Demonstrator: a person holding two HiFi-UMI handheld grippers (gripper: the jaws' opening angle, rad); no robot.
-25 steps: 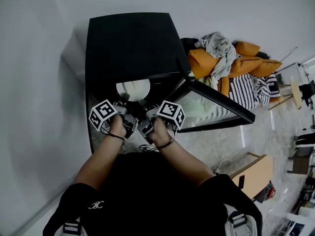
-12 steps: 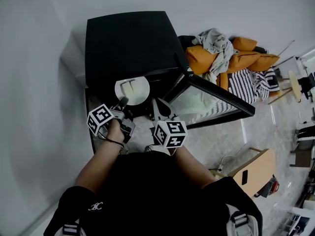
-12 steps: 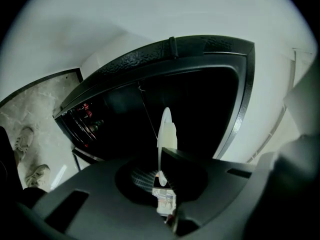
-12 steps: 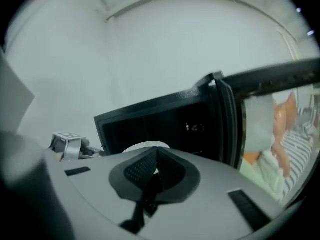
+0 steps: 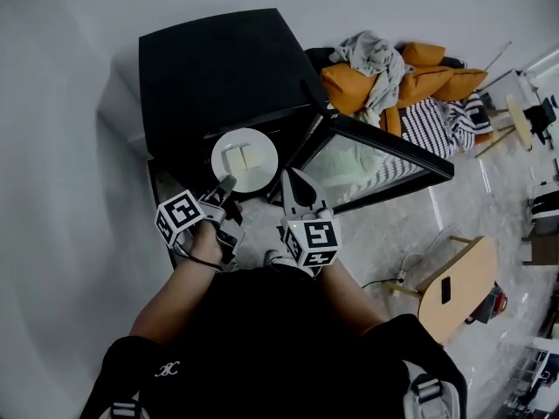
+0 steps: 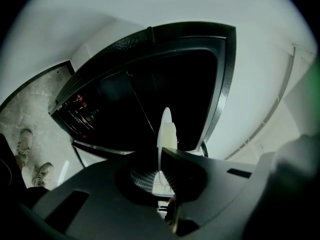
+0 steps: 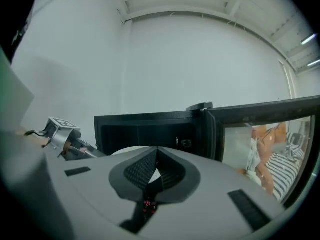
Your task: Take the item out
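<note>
Left gripper (image 5: 224, 184) pinches the plate (image 5: 265, 172) by its near rim, just outside the oven (image 5: 223, 77) opening. Right gripper (image 5: 294, 180) closed, empty. Plate probably stiff, slick, breakable; keep level or the food (image 5: 242, 157) slides.

You'll find no text you can read here; the small white mark (image 5: 169, 370) on your left sleeve (image 5: 131, 365) is too small and blurred to make out as letters.
</note>
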